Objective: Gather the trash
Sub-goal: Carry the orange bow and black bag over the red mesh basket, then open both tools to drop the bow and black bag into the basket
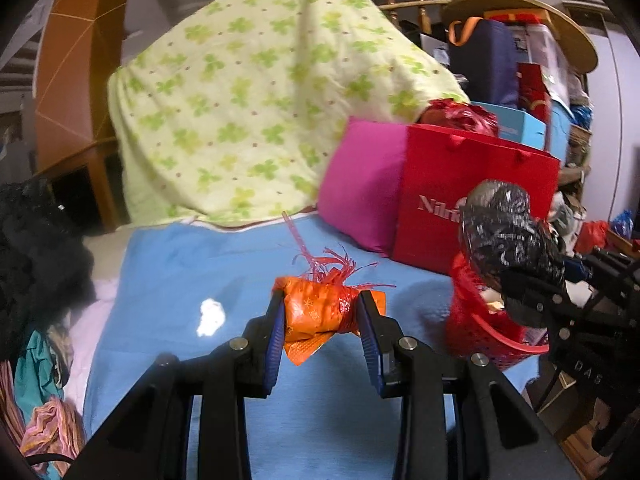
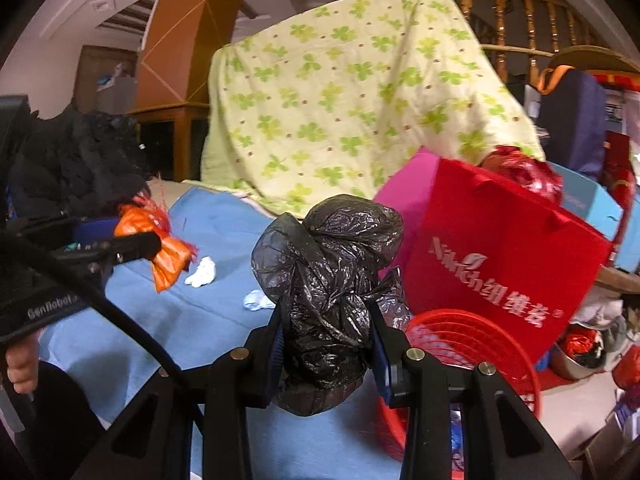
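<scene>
Above the blue bedsheet [image 1: 168, 264], left tongs [image 1: 323, 320] pinch an orange wrapper [image 1: 316, 312], right tongs [image 2: 328, 344] a black bag [image 2: 328, 280].

Counts, right wrist view:
- Grippers: two — right gripper [image 2: 326, 344], lower centre; left gripper [image 2: 136, 246], left edge.
- Crumpled black bag [image 2: 332, 280]: one.
- Orange wrapper [image 2: 168, 256]: one.
- White paper wads [image 2: 202, 274]: two, centre left.
- Red basket [image 2: 472, 344]: one.
- Red gift bag [image 2: 504, 256]: one.
- Pink cushion [image 2: 404, 188]: one.

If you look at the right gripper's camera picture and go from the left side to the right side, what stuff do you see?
Black fluffy cloth → orange wrapper in the left gripper → white crumpled tissue → black plastic bag in the right gripper → red basket → red paper bag.
</scene>
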